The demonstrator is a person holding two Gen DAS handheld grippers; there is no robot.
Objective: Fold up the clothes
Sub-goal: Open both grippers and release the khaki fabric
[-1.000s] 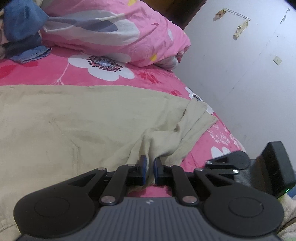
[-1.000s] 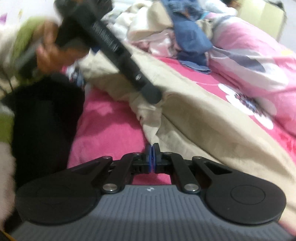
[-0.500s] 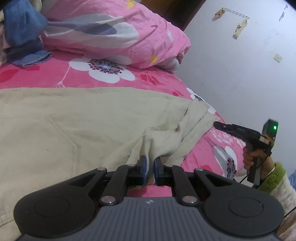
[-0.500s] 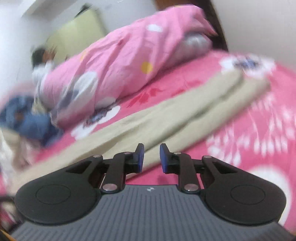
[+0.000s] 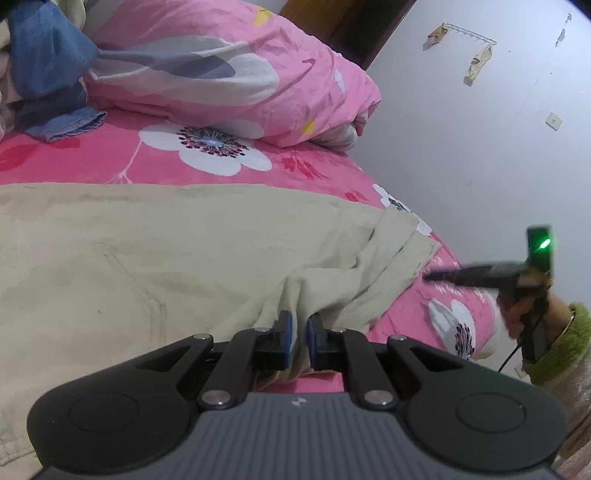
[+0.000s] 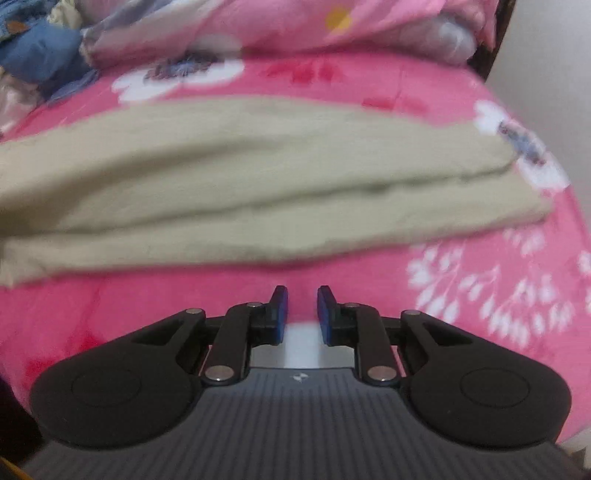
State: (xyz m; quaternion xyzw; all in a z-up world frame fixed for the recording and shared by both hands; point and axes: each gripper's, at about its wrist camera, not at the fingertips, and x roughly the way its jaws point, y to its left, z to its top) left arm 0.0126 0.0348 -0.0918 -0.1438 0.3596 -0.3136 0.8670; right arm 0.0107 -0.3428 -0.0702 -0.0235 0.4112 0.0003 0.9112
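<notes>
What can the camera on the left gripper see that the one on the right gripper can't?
Only the left wrist view shows the left gripper pinching a bunched edge of the beige cotton trousers, the grey wall with a hook rail, and a hand in a green sleeve holding the other tool.

Only the right wrist view shows the right gripper, jaws just opened and empty, above the pink floral bedsheet.

Both show the trousers, sheet, pink floral quilt and blue denim garment.

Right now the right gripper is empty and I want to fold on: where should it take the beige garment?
Probably at the far hem corner of the beige garment, coming in from the bare bedspread side. The layers end there in a flat free edge, while the left gripper pinches the bunched near end.
</notes>
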